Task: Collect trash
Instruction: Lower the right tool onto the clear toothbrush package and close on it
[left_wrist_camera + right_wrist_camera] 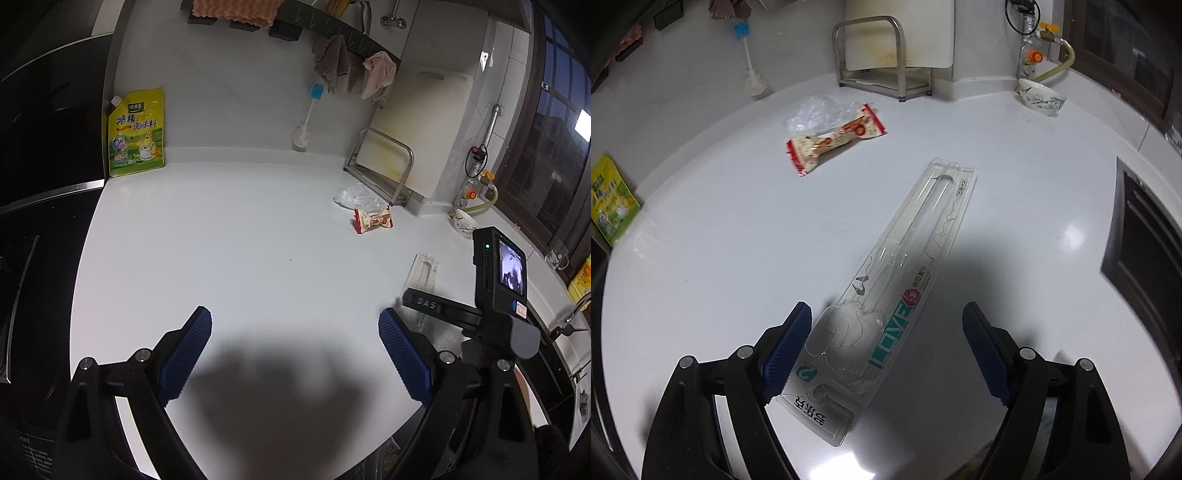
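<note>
A long clear plastic blister pack [886,295] lies flat on the white counter [701,258]; its near end sits between the wide-apart fingers of my right gripper [886,354], which is open. The same pack [424,273] shows partly behind the right gripper's body in the left wrist view. A red and cream snack wrapper [834,138] [373,220] lies farther back, with a crumpled clear plastic film [816,114] [354,195] just behind it. My left gripper [295,350] hovers open over bare counter, well short of the wrapper.
A yellow-green seasoning pouch [136,133] leans on the back wall at left. A white brush [304,125], a steel rack [384,166] with a cutting board, a small bowl [1041,98] and a black hob [44,147] at the left edge surround the counter.
</note>
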A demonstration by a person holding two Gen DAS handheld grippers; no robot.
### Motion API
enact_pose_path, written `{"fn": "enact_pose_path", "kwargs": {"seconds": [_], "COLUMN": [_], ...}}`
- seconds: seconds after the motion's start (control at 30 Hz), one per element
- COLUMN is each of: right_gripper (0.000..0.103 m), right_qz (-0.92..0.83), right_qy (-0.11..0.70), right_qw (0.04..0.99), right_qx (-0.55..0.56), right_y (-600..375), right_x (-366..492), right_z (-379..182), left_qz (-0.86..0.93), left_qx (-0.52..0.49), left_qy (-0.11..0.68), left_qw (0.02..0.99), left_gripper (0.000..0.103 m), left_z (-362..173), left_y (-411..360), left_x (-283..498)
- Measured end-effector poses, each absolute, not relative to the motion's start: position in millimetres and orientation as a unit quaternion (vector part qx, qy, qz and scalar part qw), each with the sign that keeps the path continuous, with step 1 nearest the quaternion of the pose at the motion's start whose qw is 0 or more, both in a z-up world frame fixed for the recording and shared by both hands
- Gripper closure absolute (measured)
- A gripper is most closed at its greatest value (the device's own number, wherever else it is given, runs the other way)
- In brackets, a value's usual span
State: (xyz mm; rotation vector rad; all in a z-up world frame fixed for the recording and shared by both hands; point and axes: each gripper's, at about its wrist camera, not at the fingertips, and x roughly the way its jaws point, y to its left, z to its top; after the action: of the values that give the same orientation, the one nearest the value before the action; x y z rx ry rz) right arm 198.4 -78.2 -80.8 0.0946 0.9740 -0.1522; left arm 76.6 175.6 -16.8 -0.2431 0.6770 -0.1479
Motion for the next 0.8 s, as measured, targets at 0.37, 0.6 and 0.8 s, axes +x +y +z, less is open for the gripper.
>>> {"fn": "enact_pose_path", "kwargs": {"seconds": [0.37, 0.6, 0.8], "right_gripper": [0.024, 0.024, 0.024], "right_qz": [-0.056, -0.059, -0.076], "right_qy": [0.488, 0.46, 0.468], "right_qw": [0.87, 0.88, 0.878], "right_qx": [0.039, 0.106, 0.07], "right_y": [-178, -203, -190], "right_x": [210, 207, 231], "right_z": [-79, -64, -75], "left_qz": [-0.092, -0.11, -0.115], "left_qx": [-0.105, -0.092, -0.071], "left_qy": [0.331, 0.336, 0.338], "left_qw": [0.933, 0.931, 0.931], "left_gripper": [0.013, 0.013, 0.013], "left_z": [-11, -8, -5], "left_y": [148, 115, 90], "left_x": [84, 95, 110]}}
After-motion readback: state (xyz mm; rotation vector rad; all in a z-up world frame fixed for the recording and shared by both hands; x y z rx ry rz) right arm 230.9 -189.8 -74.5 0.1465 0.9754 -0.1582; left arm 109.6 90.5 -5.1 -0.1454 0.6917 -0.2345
